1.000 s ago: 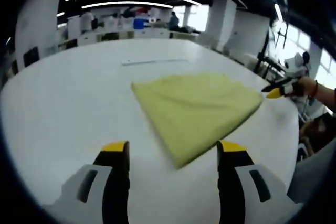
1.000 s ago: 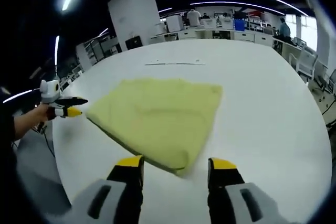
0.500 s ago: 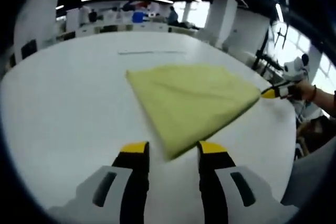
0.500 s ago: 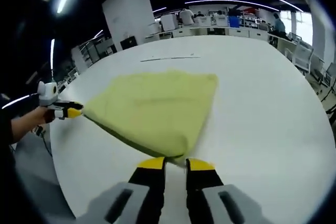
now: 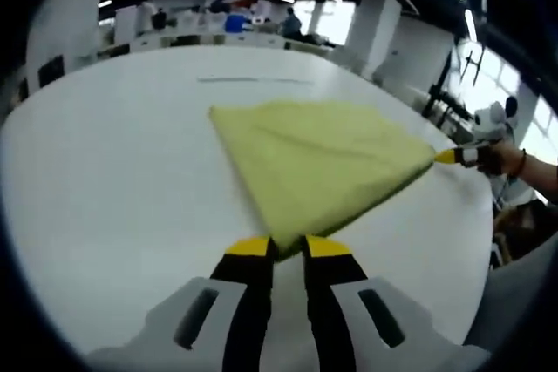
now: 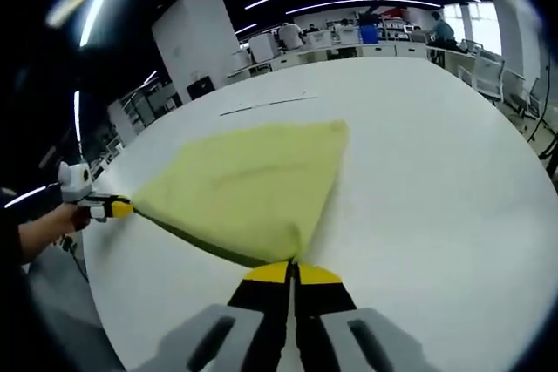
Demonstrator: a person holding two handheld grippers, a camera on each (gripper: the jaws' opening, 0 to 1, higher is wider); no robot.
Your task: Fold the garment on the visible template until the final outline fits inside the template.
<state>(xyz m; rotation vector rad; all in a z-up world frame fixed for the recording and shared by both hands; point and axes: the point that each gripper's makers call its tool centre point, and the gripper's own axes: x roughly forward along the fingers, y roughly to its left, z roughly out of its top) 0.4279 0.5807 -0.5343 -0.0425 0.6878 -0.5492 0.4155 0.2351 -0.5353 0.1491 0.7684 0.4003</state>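
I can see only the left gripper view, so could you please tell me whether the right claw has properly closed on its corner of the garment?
Observer: Yes. In the right gripper view the right claw has its jaws pressed together on the near corner of the yellow garment.
Operator: Thank you. How does my left claw look from that side?
Observer: The left claw sits right at the garment's far left corner, with a hand behind it.
Operator: And the edge between the two claws?
Observer: It shows a dark band underneath, so it seems raised off the table.
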